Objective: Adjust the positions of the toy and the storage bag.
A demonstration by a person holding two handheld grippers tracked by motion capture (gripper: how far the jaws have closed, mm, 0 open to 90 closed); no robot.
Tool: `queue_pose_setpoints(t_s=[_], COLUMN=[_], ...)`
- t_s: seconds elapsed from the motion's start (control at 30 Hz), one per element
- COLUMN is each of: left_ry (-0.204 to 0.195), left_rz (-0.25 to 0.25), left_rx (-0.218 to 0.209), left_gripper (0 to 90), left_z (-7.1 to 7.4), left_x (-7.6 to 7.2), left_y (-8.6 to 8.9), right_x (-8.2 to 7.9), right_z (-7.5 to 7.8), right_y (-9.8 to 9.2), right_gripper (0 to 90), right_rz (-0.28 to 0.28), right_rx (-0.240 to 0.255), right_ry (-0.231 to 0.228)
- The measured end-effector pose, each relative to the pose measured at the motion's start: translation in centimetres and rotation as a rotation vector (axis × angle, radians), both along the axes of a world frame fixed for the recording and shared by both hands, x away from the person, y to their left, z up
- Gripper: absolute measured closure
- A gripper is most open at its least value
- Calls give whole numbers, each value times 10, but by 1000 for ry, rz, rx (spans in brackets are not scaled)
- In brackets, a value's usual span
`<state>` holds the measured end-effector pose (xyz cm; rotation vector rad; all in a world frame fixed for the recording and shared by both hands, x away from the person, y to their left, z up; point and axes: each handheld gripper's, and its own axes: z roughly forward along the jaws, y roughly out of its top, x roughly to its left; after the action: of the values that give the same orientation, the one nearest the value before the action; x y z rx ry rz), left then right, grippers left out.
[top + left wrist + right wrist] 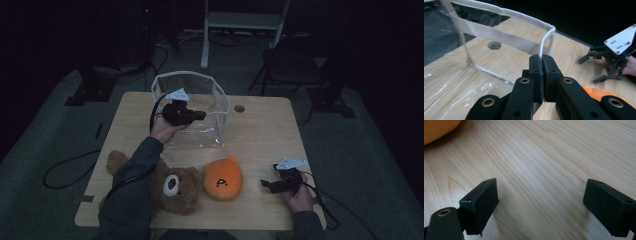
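Observation:
A clear plastic bag (197,107) with white trim stands at the back middle of the wooden table (260,130). My left gripper (202,115) is shut on the bag's white rim (544,41), which runs up from between its closed jaws in the left gripper view (541,61). A brown teddy bear (170,187) lies at the front left, with an orange plush (223,178) beside it. My right gripper (264,184) rests low over bare wood at the front right, right of the orange plush (436,127), its jaws wide apart with nothing between them (541,202).
A round cable hole (239,108) sits in the table behind the bag. A chair (290,65) and a white frame (240,22) stand on the dark floor beyond the table. Cables trail off both front corners.

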<state>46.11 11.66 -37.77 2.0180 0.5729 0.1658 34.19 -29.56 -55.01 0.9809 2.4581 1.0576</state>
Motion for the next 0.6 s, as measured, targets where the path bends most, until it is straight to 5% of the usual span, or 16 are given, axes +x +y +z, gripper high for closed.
queue_pose_setpoints(t_s=[0.6], left_ry=[17], left_rz=[-93], left_rx=[-8], left_gripper=[872], left_z=[-4], left_x=[-7], left_y=[-26], right_x=[0], right_z=[0], right_y=[0], right_gripper=[119], right_rz=[1], right_rx=[-1], right_ry=[-1])
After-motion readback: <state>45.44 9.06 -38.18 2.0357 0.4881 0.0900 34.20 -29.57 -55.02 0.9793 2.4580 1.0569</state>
